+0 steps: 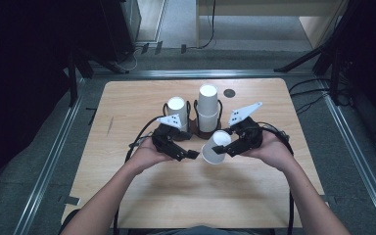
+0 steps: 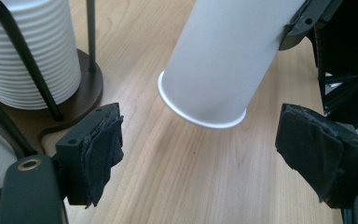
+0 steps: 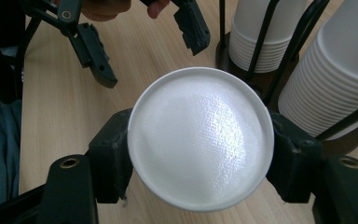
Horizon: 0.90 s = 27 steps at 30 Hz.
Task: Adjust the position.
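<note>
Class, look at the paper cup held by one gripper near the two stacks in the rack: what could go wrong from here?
1. The right gripper clamps the thin paper cup by its sides, tilted; squeezing might dent it, or it may slip.
2. The cup rack with its cup stacks stands close behind; a swing could knock them.
3. The open left gripper sits nearby; the grippers might collide.

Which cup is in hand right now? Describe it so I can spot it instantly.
On the pale wooden table, find the dark wire rack holding two stacks of white paper cups. Just in front of it, the right gripper clamps a single white paper cup: alone and tilted, unlike the upright stacks.
</note>
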Tool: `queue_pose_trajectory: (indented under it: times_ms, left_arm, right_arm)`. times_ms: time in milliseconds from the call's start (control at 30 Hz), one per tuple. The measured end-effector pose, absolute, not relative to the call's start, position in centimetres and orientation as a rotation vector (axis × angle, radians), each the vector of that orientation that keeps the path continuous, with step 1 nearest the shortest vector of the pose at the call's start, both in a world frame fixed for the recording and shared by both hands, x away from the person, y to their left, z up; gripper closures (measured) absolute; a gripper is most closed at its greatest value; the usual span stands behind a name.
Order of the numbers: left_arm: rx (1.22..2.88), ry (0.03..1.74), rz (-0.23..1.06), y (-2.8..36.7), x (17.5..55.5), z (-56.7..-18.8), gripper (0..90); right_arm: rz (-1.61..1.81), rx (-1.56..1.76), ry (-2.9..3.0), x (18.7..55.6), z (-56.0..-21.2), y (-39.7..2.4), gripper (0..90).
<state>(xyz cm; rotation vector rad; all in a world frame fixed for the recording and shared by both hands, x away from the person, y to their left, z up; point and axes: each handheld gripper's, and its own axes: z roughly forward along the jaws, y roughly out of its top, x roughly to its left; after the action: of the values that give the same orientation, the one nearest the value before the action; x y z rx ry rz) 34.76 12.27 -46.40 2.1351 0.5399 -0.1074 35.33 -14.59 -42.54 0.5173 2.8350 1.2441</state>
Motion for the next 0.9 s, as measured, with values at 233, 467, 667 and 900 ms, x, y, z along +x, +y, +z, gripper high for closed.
queue_pose_trajectory:
  times_ms: [233, 467, 667, 900]
  left_arm:
    - [2.141, 0.503, -0.131, 12.3, 34.5, -47.0, 12.6]
    - [2.161, 0.505, -0.132, 11.8, 34.4, -47.7, 11.3]
    - [2.156, 0.483, -0.144, 11.6, 34.4, -47.9, 11.1]
    - [2.168, 0.472, -0.137, 11.4, 34.3, -48.2, 8.9]
  right_arm:
    - [1.256, 0.502, 2.859, 35.4, -43.3, -13.7, 33.1]
    - [1.282, 0.508, 2.87, 35.3, -44.1, -13.0, 33.2]
    - [1.314, 0.489, 2.87, 35.3, -44.2, -12.0, 33.2]
    - [1.357, 0.503, 2.862, 35.4, -43.9, -11.3, 33.3]
